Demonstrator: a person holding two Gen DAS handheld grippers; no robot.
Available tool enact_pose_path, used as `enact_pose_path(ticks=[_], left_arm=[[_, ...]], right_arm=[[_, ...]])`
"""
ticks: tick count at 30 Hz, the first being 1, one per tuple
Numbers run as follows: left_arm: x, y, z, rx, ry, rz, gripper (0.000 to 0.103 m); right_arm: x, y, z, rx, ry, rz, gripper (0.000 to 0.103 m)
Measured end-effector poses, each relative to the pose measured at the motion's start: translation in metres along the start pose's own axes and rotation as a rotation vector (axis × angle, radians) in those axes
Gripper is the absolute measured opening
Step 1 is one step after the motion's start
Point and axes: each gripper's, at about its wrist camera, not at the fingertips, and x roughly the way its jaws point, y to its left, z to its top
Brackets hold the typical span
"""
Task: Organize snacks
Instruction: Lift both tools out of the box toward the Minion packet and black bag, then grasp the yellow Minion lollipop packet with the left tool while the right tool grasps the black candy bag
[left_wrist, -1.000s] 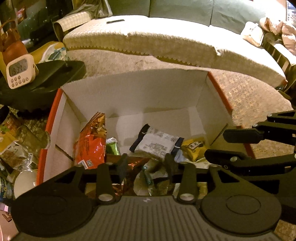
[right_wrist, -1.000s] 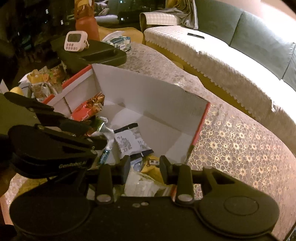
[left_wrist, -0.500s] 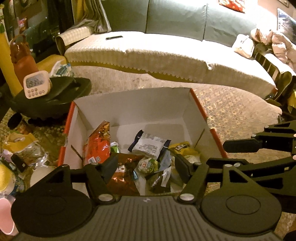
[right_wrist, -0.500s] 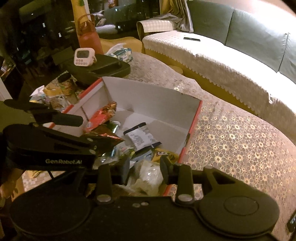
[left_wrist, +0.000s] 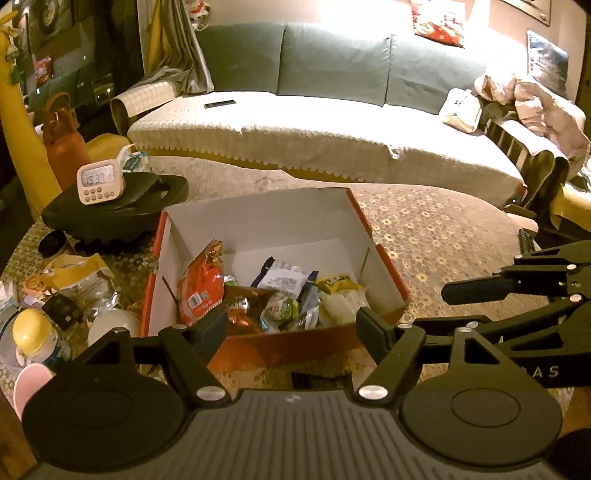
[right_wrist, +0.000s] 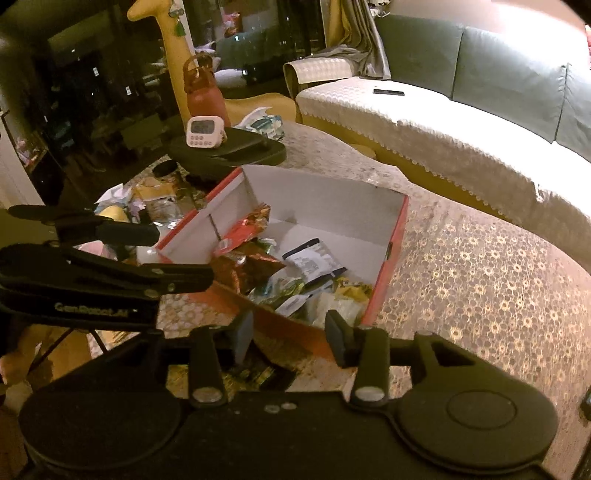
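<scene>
Most snacks (left_wrist: 280, 295) already sit in the orange box (left_wrist: 384, 258) on the desk (left_wrist: 443, 229). Approx. a few loose packets (left_wrist: 74, 280) left beside it. Left tool (left_wrist: 291, 328) & right tool (right_wrist: 290, 328) both released, holding nothing, hovering near the box's front edge.

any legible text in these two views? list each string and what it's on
"GenRobot.AI" on the side of the left gripper, seen from the right wrist view.
"A S", the end of a cut-off word, on the side of the right gripper, seen from the left wrist view.
Roughly "19:30" on the timer display; digits are soft, so uncertain.
Print and barcodes on the snack packets in the box: too small to read.
</scene>
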Motion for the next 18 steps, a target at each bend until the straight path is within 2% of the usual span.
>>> enact_pose_path(ticks=[3,4,7,9,11,15,17,18], left_arm=[[-0.012,-0.002,-0.009,0.005,-0.012,0.0,0.078],[-0.016,-0.001,-0.014,0.003,-0.015,-0.001,0.083],[-0.023,-0.002,-0.024,0.003,-0.025,0.003,0.084],[-0.027,-0.002,-0.031,0.004,-0.032,0.004,0.084],[-0.03,-0.002,-0.038,0.008,-0.038,-0.001,0.085],[-0.03,-0.001,-0.055,0.02,-0.037,0.003,0.088],[-0.028,0.001,-0.065,0.021,-0.029,0.005,0.09],[-0.026,0.002,-0.069,0.018,-0.022,0.005,0.09]], right_arm=[[-0.007,0.005,-0.008,0.002,-0.008,0.008,0.055],[-0.009,0.007,-0.011,0.001,-0.008,0.008,0.058],[-0.012,0.011,-0.019,0.002,-0.003,0.012,0.06],[-0.015,0.013,-0.026,0.004,-0.002,0.009,0.066],[-0.016,0.014,-0.032,0.009,-0.007,0.014,0.084],[-0.015,0.016,-0.042,0.005,0.0,0.023,0.089],[-0.013,0.019,-0.047,-0.007,-0.001,0.024,0.1],[-0.012,0.02,-0.05,-0.014,-0.001,0.025,0.102]])
